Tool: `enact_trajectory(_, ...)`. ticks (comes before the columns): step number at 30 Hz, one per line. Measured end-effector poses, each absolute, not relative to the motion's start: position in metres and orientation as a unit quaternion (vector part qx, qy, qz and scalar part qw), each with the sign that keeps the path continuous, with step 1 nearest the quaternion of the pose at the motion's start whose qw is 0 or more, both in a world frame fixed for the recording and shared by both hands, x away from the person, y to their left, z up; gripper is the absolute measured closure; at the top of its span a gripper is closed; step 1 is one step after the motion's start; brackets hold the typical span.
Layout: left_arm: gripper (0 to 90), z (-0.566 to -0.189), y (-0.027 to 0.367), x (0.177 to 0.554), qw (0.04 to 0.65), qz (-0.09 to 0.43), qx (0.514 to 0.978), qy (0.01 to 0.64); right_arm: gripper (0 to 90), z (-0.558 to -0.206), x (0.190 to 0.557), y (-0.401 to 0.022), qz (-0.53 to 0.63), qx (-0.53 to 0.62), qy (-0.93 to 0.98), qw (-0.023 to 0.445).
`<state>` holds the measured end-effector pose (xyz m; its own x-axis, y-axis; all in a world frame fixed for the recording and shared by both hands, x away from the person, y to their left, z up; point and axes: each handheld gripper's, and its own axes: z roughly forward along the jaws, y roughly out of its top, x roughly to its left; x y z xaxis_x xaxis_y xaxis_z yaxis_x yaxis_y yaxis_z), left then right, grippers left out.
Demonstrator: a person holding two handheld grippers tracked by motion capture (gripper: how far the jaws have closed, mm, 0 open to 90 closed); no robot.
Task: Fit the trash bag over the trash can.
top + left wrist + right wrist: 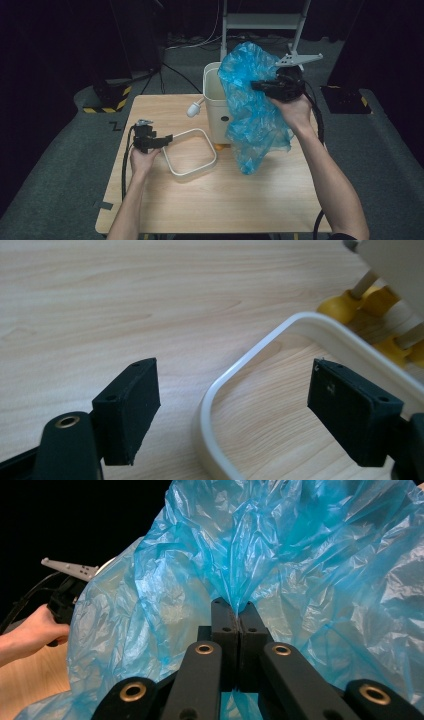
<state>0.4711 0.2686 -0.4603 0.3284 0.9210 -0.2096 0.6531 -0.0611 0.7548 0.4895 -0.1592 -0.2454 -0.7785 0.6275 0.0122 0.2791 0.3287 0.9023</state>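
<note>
A crumpled blue plastic bag (pixel 252 115) (pixel 310 555) hangs in the air in front of a white bin (pixel 214 102) at the back of the table. My right gripper (pixel 258 86) (pixel 237 611) is shut on a pinched fold of the bag. A white rounded-square ring (pixel 192 173) (pixel 215 390) lies flat on the table. My left gripper (pixel 167 138) (pixel 235 405) hovers over the ring's left corner, open, its jaws on either side of the rim without touching it. The left hand (pixel 30 630) is also seen in the right gripper view, past the bag.
The bin stands on yellow ball feet (pixel 335 305) (pixel 220 146). A white knob on a stem (pixel 193 109) sticks out from its left side. The wooden table (pixel 225 200) has bare room in front. A metal rack (pixel 260 20) stands behind on dark floor.
</note>
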Motion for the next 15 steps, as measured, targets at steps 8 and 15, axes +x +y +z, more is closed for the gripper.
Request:
enact_trajectory(8,21.8,-0.427,0.254,0.475,0.417,0.162,0.732,0.513,89.0,-0.248,0.493,-0.150,0.493,0.283,0.806,0.168)
enact_trajectory(15,24.2,-0.399,0.247,0.482,0.441,0.150,0.739,0.486,88.9,-0.252,0.495,-0.144,0.486,0.280,0.811,0.165)
